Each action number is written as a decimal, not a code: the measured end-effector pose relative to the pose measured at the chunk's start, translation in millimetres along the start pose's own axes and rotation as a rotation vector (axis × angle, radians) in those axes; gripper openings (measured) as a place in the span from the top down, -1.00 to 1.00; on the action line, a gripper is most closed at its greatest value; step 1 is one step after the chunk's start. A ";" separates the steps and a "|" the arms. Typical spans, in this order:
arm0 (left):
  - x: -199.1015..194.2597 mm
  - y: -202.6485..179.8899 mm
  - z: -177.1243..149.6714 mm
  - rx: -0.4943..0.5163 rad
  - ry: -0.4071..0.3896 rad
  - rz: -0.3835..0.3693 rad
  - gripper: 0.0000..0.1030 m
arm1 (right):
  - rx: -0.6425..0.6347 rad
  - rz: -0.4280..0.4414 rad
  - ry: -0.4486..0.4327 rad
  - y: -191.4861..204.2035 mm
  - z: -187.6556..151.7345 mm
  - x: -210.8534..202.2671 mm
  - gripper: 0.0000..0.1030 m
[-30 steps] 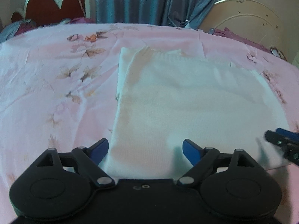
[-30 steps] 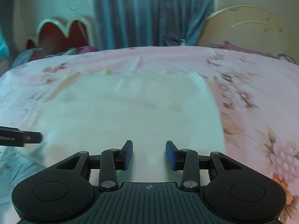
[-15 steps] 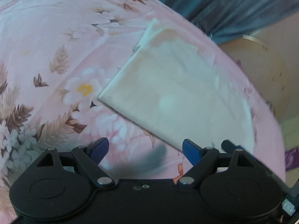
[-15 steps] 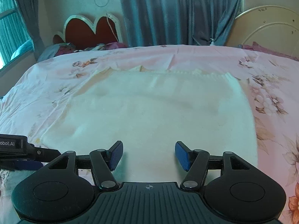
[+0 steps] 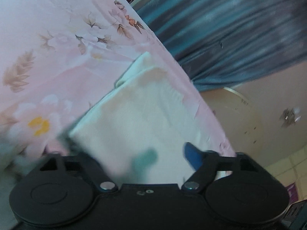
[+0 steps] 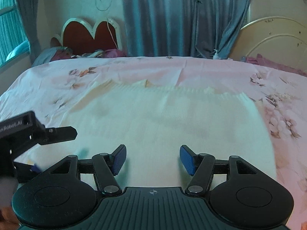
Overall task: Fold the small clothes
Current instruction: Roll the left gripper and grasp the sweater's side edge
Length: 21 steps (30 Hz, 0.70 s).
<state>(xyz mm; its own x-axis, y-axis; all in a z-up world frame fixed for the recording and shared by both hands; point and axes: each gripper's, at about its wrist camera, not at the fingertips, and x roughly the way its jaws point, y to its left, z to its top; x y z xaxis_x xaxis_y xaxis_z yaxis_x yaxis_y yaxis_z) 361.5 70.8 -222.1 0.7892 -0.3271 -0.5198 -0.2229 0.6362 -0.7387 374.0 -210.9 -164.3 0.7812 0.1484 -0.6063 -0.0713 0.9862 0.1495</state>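
Closest to us is the right claw (image 6: 153,160). Its two blue pads (image 6: 187,160) are spread wide with nothing between them. It hangs over the near edge of a white cloth (image 6: 163,122).

The left claw (image 5: 145,158) is at the cloth's near left corner. In its own view the cloth (image 5: 142,122) comes right up between its two sides. One blue pad (image 5: 192,156) shows on the right. The other side is hidden behind the cloth and the picture is blurry, so I cannot tell if it is pinching the cloth or only spread around it. In the right view the left claw (image 6: 55,145) looks tipped on its side, with one black finger above the corner and one below.

The cloth lies flat on a bed with a pink flower sheet (image 6: 211,69). It looks folded, with layers showing along the left side. The far edge has little ribs and bumps.

I think the cloth is soft, light and floppy. It would sag and bend if held at only one spot. The best places to hold look like the two near corners, one for each claw. Pinch all the layers together, or the bottom one may slip and stay behind.

Past the bed are a red heart-shaped headboard (image 6: 90,36) and blue curtains (image 6: 172,17).
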 end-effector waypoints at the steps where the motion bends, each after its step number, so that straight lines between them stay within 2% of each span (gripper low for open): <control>1: 3.3 3.0 1.6 -0.017 -0.019 -0.019 -0.28 | 0.002 -0.008 -0.002 -0.3 4.6 5.5 -0.19; 6: 17.4 7.3 6.0 -0.038 -0.074 -0.075 -0.05 | 0.014 -0.064 -0.041 -1.8 23.2 25.7 -0.19; 8: 21.8 10.7 7.2 -0.059 -0.080 -0.078 0.30 | 0.003 -0.096 -0.015 -1.5 21.0 40.0 -0.19; 9: 25.4 13.1 9.0 -0.075 -0.080 -0.074 0.40 | -0.010 -0.101 0.010 -1.9 16.6 46.4 -0.19; 10: 25.9 15.6 9.3 -0.087 -0.078 -0.070 0.57 | -0.053 -0.118 0.026 0.8 8.1 54.2 -0.18; 12: 27.5 17.9 9.9 -0.092 -0.072 -0.065 0.61 | -0.131 -0.148 -0.007 8.6 -0.9 54.2 -0.19; 16: 23.1 12.6 10.4 -0.079 -0.072 -0.051 0.72 | -0.128 -0.143 -0.011 3.8 -2.1 55.3 -0.19; 19: 15.9 -4.4 10.6 0.002 -0.101 -0.028 0.79 | -0.132 -0.143 -0.019 5.1 -3.6 55.0 -0.19; 21: 9.1 -19.6 9.3 0.091 -0.117 -0.020 0.83 | -0.116 -0.127 -0.012 4.9 -1.8 52.8 -0.19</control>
<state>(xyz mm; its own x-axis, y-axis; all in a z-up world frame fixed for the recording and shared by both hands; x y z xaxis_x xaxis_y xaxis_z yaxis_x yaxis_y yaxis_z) 378.4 61.9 -208.4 0.8554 -0.2601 -0.4479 -0.1576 0.6931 -0.7034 413.8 -198.1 -197.0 0.7957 0.0214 -0.6052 -0.0418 0.9989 -0.0196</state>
